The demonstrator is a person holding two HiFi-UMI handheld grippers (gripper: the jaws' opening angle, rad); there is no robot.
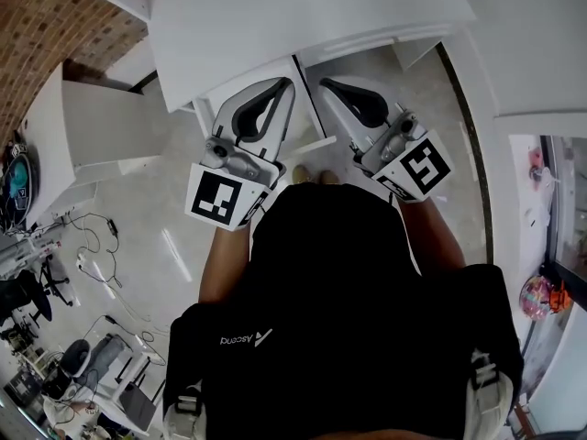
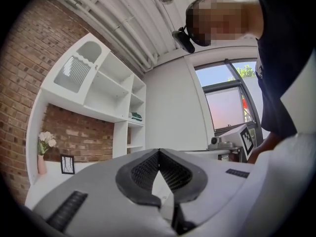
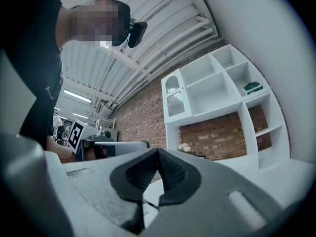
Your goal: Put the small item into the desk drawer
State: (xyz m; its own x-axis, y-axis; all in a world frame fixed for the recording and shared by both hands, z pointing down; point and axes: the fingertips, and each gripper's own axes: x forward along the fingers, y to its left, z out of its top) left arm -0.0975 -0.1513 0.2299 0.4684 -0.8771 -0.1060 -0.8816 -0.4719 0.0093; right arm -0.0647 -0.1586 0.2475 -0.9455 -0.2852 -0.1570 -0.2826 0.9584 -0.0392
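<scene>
Black shirt of the person fills the bottom of the head view. Just beyond it two grippers are held side by side, each with one marker cube at its rear. The left gripper has its jaws together at the tips with nothing between them. The right gripper also has its jaws closed tip to tip, and they hold nothing. Both point away from the person, towards the edge of the white worktop.

The small item shows in no view, so its place and its long axis cannot be told. The desk drawer cannot be picked out for certain.

Further off, one pink vase of pale flowers and one small picture frame stand against the brick wall. One white shelf unit rises above them, and one of its right-hand compartments holds a single dark green thing.
</scene>
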